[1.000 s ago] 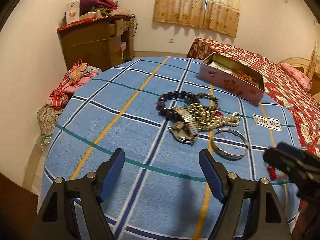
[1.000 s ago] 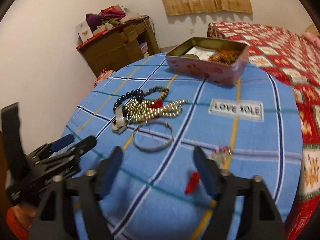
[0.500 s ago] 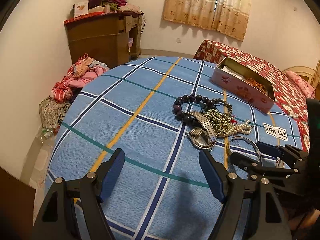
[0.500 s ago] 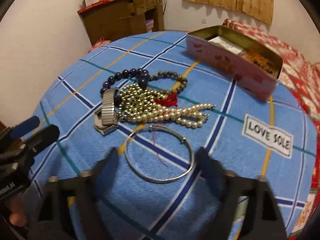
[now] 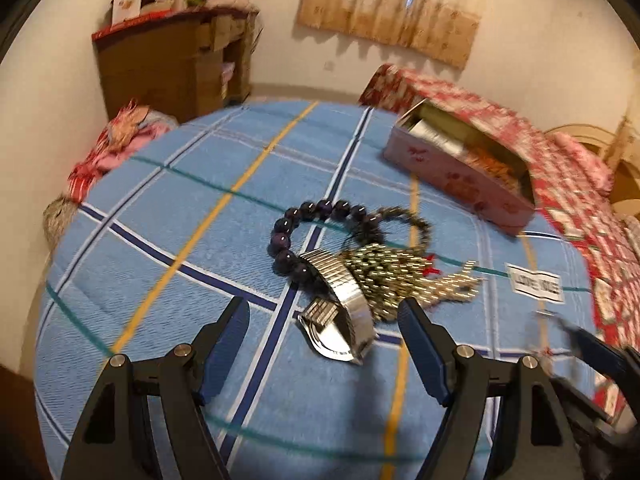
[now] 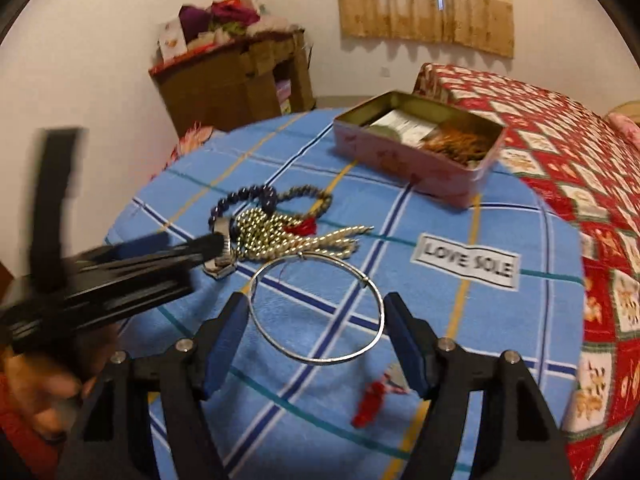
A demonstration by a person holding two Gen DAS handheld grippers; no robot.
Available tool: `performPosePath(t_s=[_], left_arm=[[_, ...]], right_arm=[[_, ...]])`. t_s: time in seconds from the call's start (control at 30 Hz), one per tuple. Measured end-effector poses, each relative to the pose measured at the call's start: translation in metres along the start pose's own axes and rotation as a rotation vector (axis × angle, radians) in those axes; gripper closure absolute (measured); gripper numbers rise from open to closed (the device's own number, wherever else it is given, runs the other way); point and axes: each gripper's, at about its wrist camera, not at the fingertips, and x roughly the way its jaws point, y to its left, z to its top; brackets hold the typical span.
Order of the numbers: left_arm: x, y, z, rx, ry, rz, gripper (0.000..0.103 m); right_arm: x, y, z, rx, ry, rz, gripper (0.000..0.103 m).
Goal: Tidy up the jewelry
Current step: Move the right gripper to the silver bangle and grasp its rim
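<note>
Surface: blue plaid cloth (image 6: 500, 320) on a round table, a "LOVE SOLE" label (image 6: 467, 261) sewn on it.
Bangle: silver bangle (image 6: 316, 309) flat on the cloth, between my right gripper (image 6: 316, 344) fingers, which have just been closing but aren't touching it.
Watch: metal watch (image 5: 340, 312) ahead of my left gripper (image 5: 324, 346), jaws wide apart, nothing held.
Around: bead strands (image 5: 400, 276), dark bead bracelet (image 5: 312, 224), pink tin (image 6: 416, 152) behind.
Room: wooden cabinet (image 6: 236, 80), curtain (image 6: 424, 0).

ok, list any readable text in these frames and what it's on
"LOVE SOLE": white sewn label on the blue checked cloth, clear in the right wrist view; blurred in the left wrist view.
Pink tin: only decoration on its side, no legible words; paper inside has print too small to read.
Card on the wooden cabinet: too small to read.
</note>
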Motion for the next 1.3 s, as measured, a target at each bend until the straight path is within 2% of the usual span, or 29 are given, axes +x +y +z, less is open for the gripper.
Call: performPosePath(t_s=[0.07,0.13,0.23,0.27,0.3,0.43,0.63,0.7,0.77,0.8,0.97,1.03,1.07,1.1,1.17,1.23,1.3], left_arm=[[0.008,0.000,0.001,-0.014,0.017,0.017,0.028],[0.012,0.002,-0.001,-0.021,0.029,0.039,0.036],[0.009,0.003,-0.002,-0.020,0.028,0.024,0.052],[0.007,0.005,-0.003,-0.018,0.028,0.033,0.065],[0.005,0.008,-0.004,-0.020,0.031,0.030,0.068],[-0.006,0.021,-0.010,-0.042,0.030,-0.022,0.069],[-0.044,0.032,-0.029,-0.024,-0.057,-0.084,0.069],[-0.060,0.034,-0.033,-0.017,-0.097,-0.122,0.076],[-0.074,0.034,-0.031,-0.004,-0.136,-0.157,0.094],[-0.082,0.032,-0.029,0.007,-0.158,-0.171,0.094],[-0.091,0.022,-0.022,0.087,-0.195,-0.116,0.094],[-0.091,0.026,-0.024,0.085,-0.186,-0.118,0.094],[-0.091,0.030,-0.026,0.074,-0.169,-0.129,0.086],[-0.090,0.034,-0.029,0.061,-0.138,-0.130,0.060],[-0.088,0.037,-0.038,0.056,-0.081,-0.090,0.024],[-0.088,0.035,-0.047,0.071,-0.064,-0.069,0.023],[-0.079,0.027,-0.054,0.109,-0.008,0.013,0.023]], right_arm=[[-0.010,-0.006,0.001,0.027,-0.020,0.000,0.031],[-0.017,-0.011,0.000,0.044,-0.033,0.001,0.031],[-0.021,-0.017,0.003,0.076,-0.048,0.011,0.031],[-0.021,-0.019,0.005,0.089,-0.052,0.021,0.031],[-0.021,-0.019,0.006,0.096,-0.054,0.031,0.031],[-0.030,-0.017,0.006,0.096,-0.074,0.047,0.031],[-0.039,-0.021,0.004,0.118,-0.104,0.051,0.031],[-0.041,-0.022,0.003,0.124,-0.116,0.051,0.031],[-0.044,-0.023,0.002,0.129,-0.127,0.049,0.031],[-0.045,-0.022,0.002,0.127,-0.127,0.047,0.031],[-0.047,-0.023,0.000,0.133,-0.120,0.045,0.031],[-0.050,-0.023,-0.002,0.130,-0.124,0.040,0.031],[-0.051,-0.023,-0.002,0.128,-0.126,0.036,0.031],[-0.051,-0.024,-0.002,0.128,-0.127,0.035,0.031],[-0.051,-0.026,-0.003,0.136,-0.125,0.035,0.031],[-0.048,-0.028,-0.004,0.148,-0.117,0.043,0.031],[-0.046,-0.029,-0.004,0.154,-0.109,0.049,0.031]])
